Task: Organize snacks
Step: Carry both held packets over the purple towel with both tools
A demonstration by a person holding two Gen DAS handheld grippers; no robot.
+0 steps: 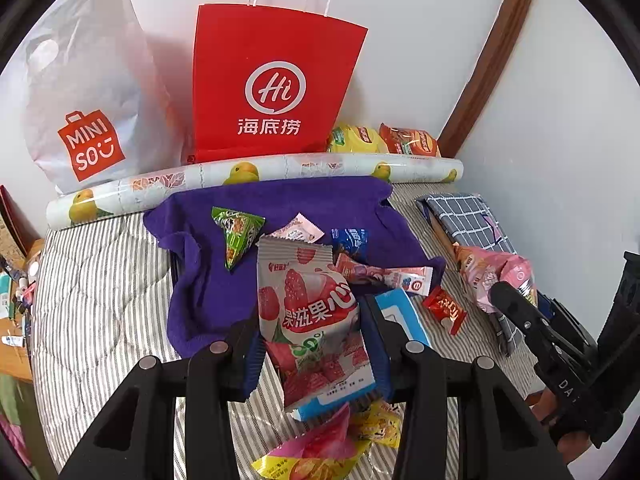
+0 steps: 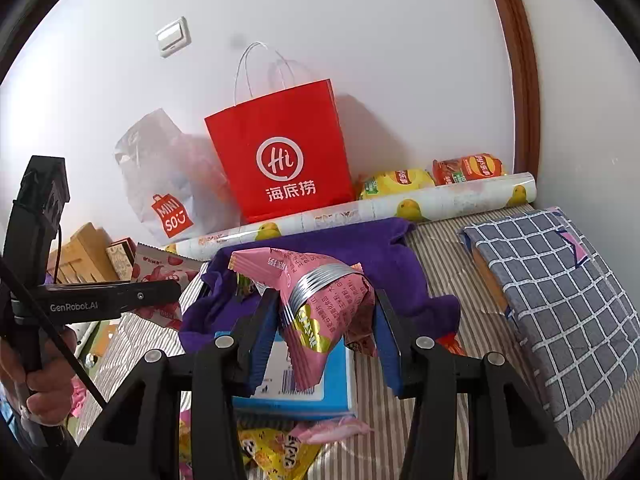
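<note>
partly hidden blue box (image 2: 298,390) beneath pink packet (image 2: 320,300)

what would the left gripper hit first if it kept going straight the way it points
Probably the purple towel on the bed. The left gripper, shut on a strawberry snack pack, tilts down toward it; depth is hard to judge through the fisheye.
</note>
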